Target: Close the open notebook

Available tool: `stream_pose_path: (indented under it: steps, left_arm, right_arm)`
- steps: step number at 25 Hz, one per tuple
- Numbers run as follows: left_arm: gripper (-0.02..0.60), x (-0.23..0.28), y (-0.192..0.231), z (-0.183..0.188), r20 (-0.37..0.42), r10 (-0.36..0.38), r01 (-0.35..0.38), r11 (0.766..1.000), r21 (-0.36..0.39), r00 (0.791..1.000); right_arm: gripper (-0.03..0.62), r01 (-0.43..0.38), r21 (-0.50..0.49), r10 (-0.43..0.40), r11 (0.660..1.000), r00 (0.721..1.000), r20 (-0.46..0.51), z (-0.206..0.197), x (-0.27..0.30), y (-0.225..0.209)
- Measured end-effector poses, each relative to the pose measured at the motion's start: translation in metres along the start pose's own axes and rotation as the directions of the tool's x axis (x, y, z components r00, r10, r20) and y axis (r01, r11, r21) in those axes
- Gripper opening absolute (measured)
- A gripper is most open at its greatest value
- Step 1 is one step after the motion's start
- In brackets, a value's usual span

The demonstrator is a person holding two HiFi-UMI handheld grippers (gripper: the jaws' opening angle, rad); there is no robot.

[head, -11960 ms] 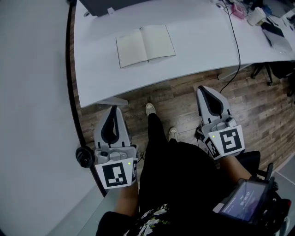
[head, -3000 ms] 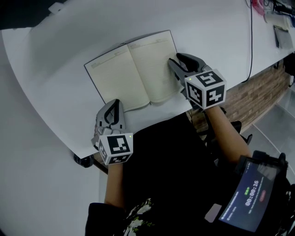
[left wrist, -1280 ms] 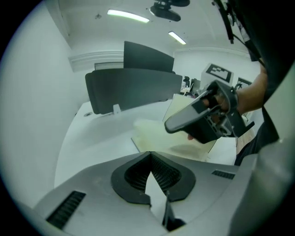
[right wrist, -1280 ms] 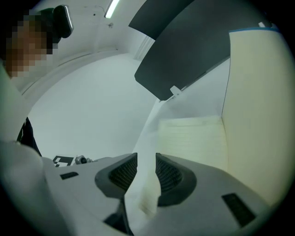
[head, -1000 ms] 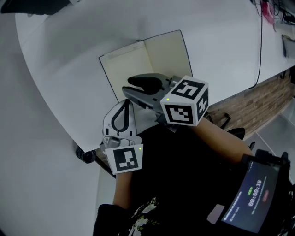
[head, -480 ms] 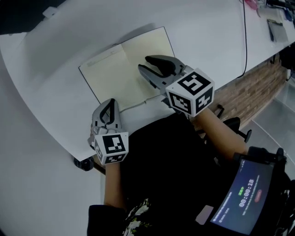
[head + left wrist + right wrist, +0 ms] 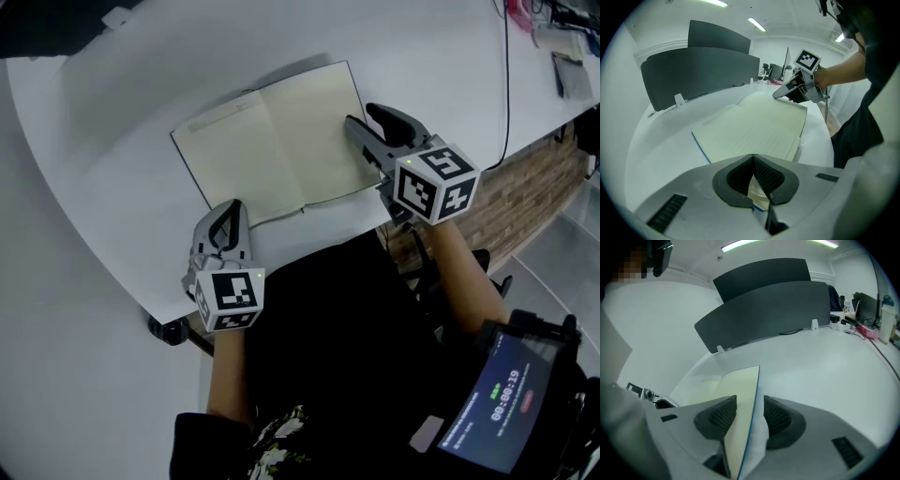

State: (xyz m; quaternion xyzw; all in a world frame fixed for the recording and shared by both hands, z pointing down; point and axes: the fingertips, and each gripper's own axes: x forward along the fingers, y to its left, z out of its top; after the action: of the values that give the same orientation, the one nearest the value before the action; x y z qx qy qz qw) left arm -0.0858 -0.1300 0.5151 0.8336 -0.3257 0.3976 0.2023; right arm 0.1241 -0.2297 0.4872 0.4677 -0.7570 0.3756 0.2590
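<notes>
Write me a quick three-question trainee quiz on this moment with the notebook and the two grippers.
1. True or false: the notebook lies closed on the desk.
2. What stands between the jaws of the right gripper? A) a cable B) the notebook's right edge C) nothing
3. Fill in: the left gripper sits at the notebook's near-____ corner.

Key: 1. False, it lies open. 2. B; the jaws have just been opening and do not press the edge. 3. left.
</notes>
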Motion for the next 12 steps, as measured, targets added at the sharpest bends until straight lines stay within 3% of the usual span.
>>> stream_pose_path:
  steps: [6,9,12]
  left_arm:
    - [0.006,0.003,0.0,0.0,0.006,0.004,-0.004,1.0,0.003,1.0]
    - [0.006,0.003,-0.001,-0.001,-0.003,0.009,-0.009,1.0,0.002,1.0]
    - [0.006,0.0,0.0,-0.004,-0.019,0.015,-0.015,1.0,0.0,1.0]
  right_arm:
    - [0.21,-0.072,0.16,0.076,0.985,0.997,-0.024,-0.007,0.0,-0.008]
    - [0.143,-0.138,0.287,0.154,0.948,0.988,-0.032,-0.008,0.0,-0.006]
    - [0.118,-0.161,0.324,0.175,0.932,0.984,-0.015,0.002,-0.006,-0.003]
